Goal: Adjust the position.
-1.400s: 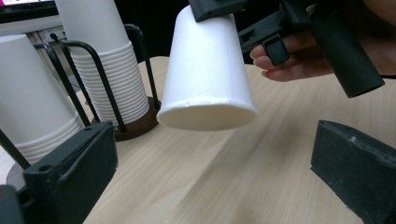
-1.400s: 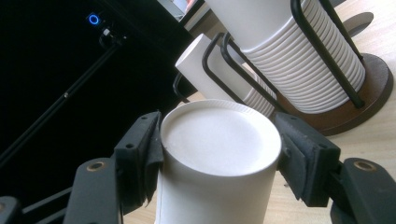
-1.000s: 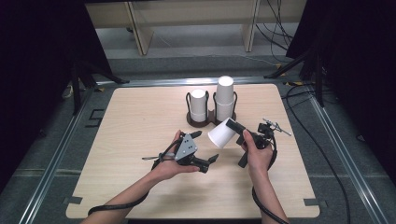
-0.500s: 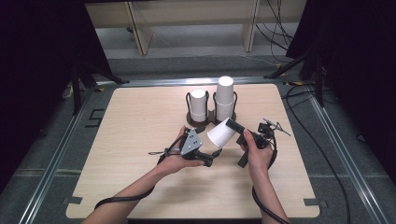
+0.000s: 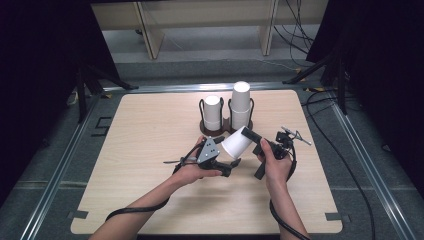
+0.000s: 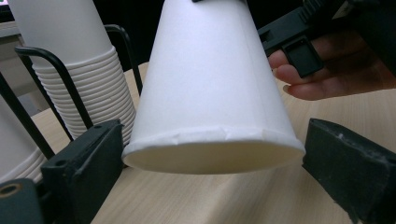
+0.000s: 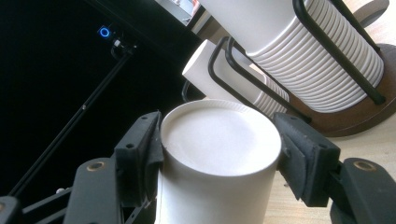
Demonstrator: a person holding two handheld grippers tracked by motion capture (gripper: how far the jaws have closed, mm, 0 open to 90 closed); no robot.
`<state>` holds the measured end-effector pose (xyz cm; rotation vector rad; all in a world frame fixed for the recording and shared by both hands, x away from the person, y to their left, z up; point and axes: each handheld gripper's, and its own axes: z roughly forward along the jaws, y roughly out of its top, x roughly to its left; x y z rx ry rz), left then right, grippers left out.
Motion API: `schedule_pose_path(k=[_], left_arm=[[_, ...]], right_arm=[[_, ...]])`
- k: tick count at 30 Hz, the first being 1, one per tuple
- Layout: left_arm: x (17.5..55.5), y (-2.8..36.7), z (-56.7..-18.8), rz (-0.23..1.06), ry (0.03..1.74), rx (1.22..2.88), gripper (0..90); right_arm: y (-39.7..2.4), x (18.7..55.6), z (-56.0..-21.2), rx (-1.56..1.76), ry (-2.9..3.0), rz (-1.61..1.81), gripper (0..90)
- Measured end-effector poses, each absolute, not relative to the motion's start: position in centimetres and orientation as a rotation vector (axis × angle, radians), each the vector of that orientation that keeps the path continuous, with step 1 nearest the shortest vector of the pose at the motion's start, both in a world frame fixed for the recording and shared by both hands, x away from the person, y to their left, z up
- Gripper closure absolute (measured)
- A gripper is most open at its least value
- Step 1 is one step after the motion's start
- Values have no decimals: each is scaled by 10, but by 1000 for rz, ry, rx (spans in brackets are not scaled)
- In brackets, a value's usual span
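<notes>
A white paper cup (image 5: 236, 143) is held tilted over the middle of the table, with its mouth toward my left gripper. My right gripper (image 5: 255, 150) is shut on the cup (image 7: 215, 140), one pad on each side near its flat bottom. My left gripper (image 5: 230, 165) is at the cup's mouth. In the left gripper view the cup's rim (image 6: 210, 154) lies between the two jaws, which have just been closing. The pads stand right at the rim on both sides, and the rim shows no squeeze. The right hand's fingers (image 6: 317, 79) are behind the cup.
A black wire holder on a brown base (image 5: 226, 131) stands just behind the hands. It holds a shorter stack of cups (image 5: 213, 112) and a taller one (image 5: 240, 102). The stacks are close in the gripper views (image 6: 70, 46) (image 7: 327, 56). Cables trail off the front edge.
My left gripper has moved right, up to the cup's mouth, and its jaws now stand around the rim. The right hand and the cup have stayed put.
</notes>
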<state>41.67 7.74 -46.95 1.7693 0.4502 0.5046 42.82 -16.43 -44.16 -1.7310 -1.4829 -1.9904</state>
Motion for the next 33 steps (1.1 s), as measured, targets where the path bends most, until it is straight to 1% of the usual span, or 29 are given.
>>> schedule_pose_path(k=[6,7,8,13,18,26,29,33], left_arm=[[418,76,-470,509,445,1774,100],[418,77,-470,513,446,1774,142],[418,77,-470,512,446,1773,147],[418,77,-470,517,443,1767,160],[420,77,-470,486,467,1761,145],[421,77,-471,498,464,1765,145],[421,77,-471,502,459,1762,152],[419,78,-469,516,455,1768,187]], right_arm=[[-165,429,-442,-1729,-1505,-2008,360],[-165,428,-442,-1735,-1495,-1999,360],[-165,428,-442,-1737,-1494,-1998,360],[-165,428,-441,-1740,-1489,-1998,359],[-165,428,-441,-1729,-1501,-2017,361],[-164,428,-441,-1727,-1462,-2004,361],[-163,427,-440,-1728,-1444,-1994,361],[-166,428,-440,-1718,-1486,-2002,355]])
